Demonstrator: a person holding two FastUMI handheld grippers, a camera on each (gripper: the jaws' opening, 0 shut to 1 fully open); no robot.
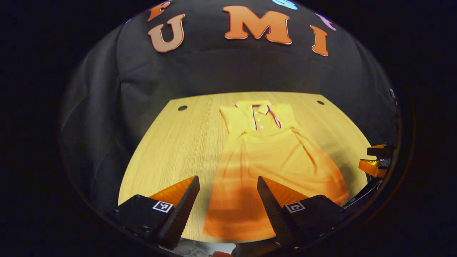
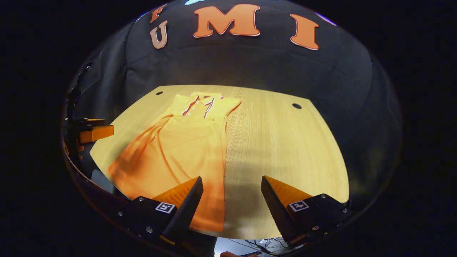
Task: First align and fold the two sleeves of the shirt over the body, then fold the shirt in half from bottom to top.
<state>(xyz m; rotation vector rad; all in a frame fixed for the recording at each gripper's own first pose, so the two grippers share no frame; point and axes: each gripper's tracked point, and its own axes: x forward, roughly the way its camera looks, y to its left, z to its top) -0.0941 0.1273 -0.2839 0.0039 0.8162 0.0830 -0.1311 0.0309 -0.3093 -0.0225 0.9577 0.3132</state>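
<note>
An orange polo shirt (image 1: 271,157) lies flat on the wooden table (image 1: 178,142), collar at the far end, hem at the near edge, both sleeves folded in over the body. My left gripper (image 1: 228,194) hovers open above the hem's left corner, nothing between its fingers. In the right gripper view the same shirt (image 2: 182,150) lies left of centre. My right gripper (image 2: 232,194) hangs open over the hem's right edge and bare table (image 2: 285,142). The right gripper (image 1: 376,160) shows at the right edge of the left gripper view; the left gripper (image 2: 91,132) shows at the left edge of the right gripper view.
Two dark round holes (image 1: 182,107) (image 1: 320,102) sit in the table's far corners. Black cloth walls close the booth behind and beside the table. Bare wood lies on both sides of the shirt. Cables (image 2: 267,244) show below the table's near edge.
</note>
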